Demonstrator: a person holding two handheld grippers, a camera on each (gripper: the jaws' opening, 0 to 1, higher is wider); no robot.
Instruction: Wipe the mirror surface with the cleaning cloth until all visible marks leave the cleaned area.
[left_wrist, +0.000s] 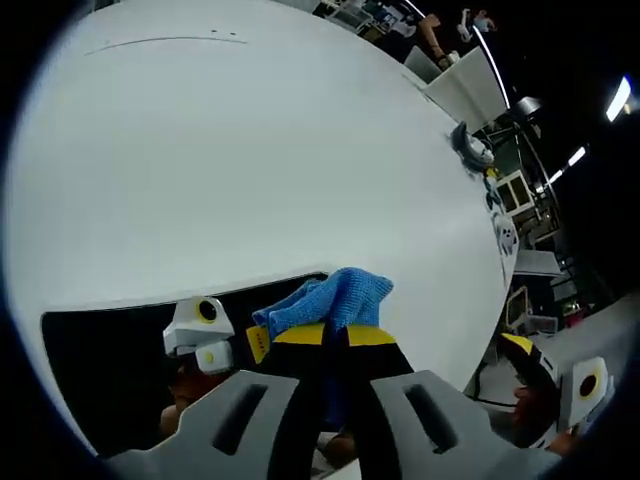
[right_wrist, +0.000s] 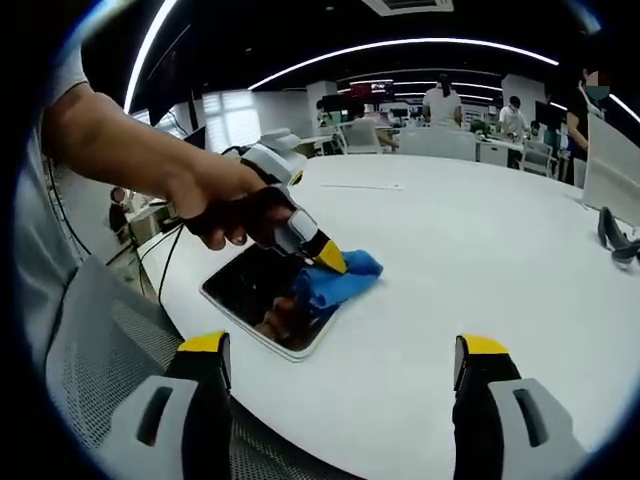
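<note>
A blue cleaning cloth (left_wrist: 335, 298) is bunched between the yellow tips of my left gripper (left_wrist: 328, 336), which is shut on it. The cloth lies at the mirror's edge, half on the white table (left_wrist: 250, 150). The mirror (left_wrist: 100, 365) is a dark rectangle lying flat, and it reflects the gripper. In the right gripper view, a hand holds the left gripper (right_wrist: 322, 256) tilted down onto the cloth (right_wrist: 342, 281) at the right side of the mirror (right_wrist: 255, 290). My right gripper (right_wrist: 345, 350) hovers open over the table's near edge, apart from the mirror. It also appears at the lower right (left_wrist: 560, 385).
A dark curved object (right_wrist: 615, 238) lies on the table's far right, beside an upright white panel (right_wrist: 608, 150). A grey mesh chair (right_wrist: 90, 370) stands by the table's near edge. Behind the round table (right_wrist: 470, 230) are people and desks.
</note>
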